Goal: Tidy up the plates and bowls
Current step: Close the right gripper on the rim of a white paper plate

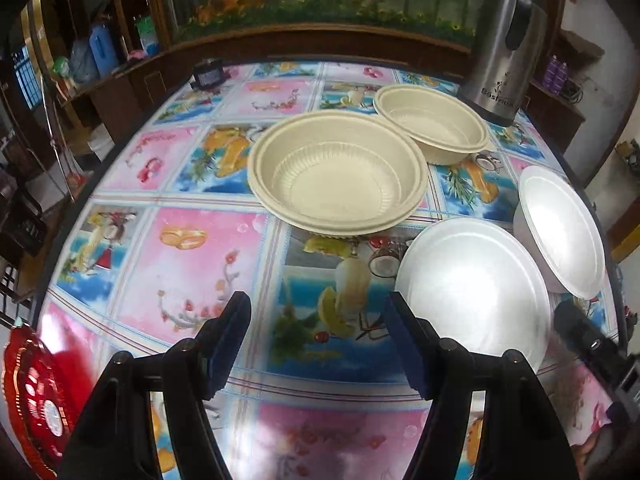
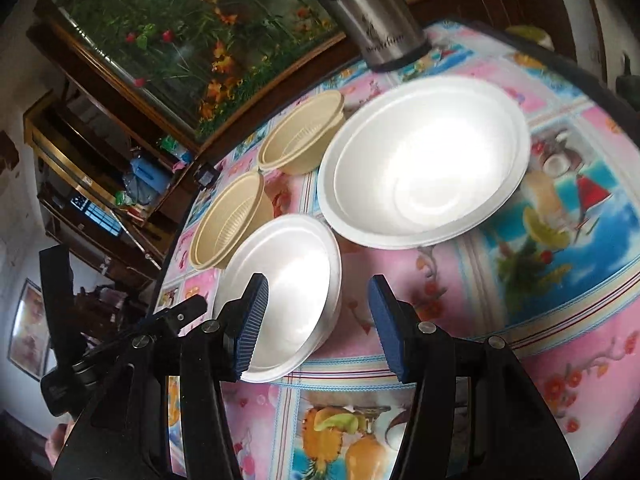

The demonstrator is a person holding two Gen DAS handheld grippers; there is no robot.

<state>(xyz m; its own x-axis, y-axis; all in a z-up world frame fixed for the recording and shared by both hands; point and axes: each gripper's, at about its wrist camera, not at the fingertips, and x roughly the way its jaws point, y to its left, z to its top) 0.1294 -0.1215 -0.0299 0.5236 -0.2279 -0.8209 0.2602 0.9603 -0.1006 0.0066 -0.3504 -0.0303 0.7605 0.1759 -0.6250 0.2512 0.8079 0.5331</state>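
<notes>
Two beige ribbed bowls stand mid-table, a large one (image 1: pixel 336 172) (image 2: pixel 228 224) and a smaller one (image 1: pixel 432 120) (image 2: pixel 300 136) behind it. To their right lie a white foam plate (image 1: pixel 472 292) (image 2: pixel 280 296) and a white foam bowl (image 1: pixel 560 232) (image 2: pixel 424 160). My left gripper (image 1: pixel 320 340) hovers open over the bare tablecloth, short of the large beige bowl and just left of the plate. My right gripper (image 2: pixel 320 320) is open too, with its left finger (image 2: pixel 252 328) in front of the plate's near rim and nothing gripped. It shows at the right edge (image 1: pixel 592 352) of the left wrist view.
A steel thermos jug (image 1: pixel 508 40) (image 2: pixel 376 20) stands at the table's far right corner. A red patterned tray (image 1: pixel 36 392) sits at the near left edge. A small black object (image 1: pixel 208 74) lies at the far left. The round table (image 1: pixel 192 248) has a fruit-print cloth; shelves and a framed picture stand behind it.
</notes>
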